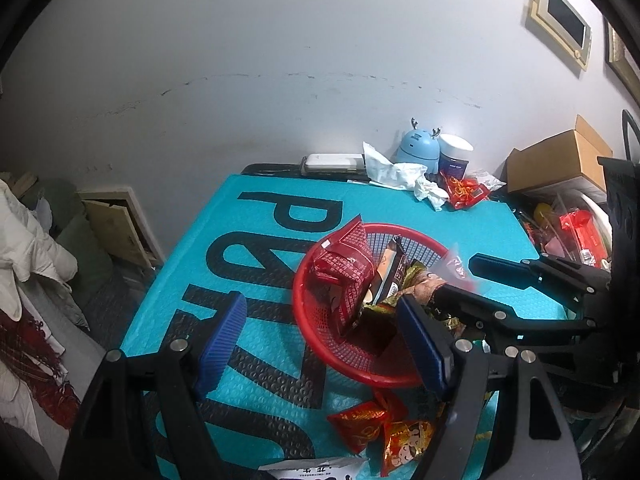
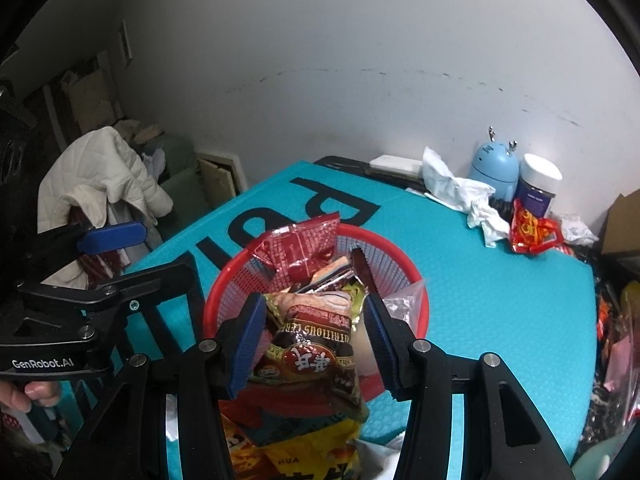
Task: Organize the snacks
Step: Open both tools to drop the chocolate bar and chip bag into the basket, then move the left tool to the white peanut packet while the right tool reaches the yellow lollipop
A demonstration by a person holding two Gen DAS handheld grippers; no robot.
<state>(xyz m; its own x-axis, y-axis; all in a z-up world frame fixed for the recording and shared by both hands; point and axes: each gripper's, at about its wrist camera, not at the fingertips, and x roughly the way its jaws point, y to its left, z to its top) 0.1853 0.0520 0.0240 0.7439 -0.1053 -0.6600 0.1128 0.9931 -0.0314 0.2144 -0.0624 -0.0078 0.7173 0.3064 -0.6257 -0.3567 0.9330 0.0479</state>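
The right gripper (image 2: 312, 332) has its blue pads pressed on a brown-and-gold snack bag (image 2: 316, 344) hanging over the near rim of the red basket (image 2: 404, 268), while the left gripper (image 1: 320, 336) hovers beside it, gaping and empty.

Clear mat (image 1: 256, 264) left of basket (image 1: 320, 344)
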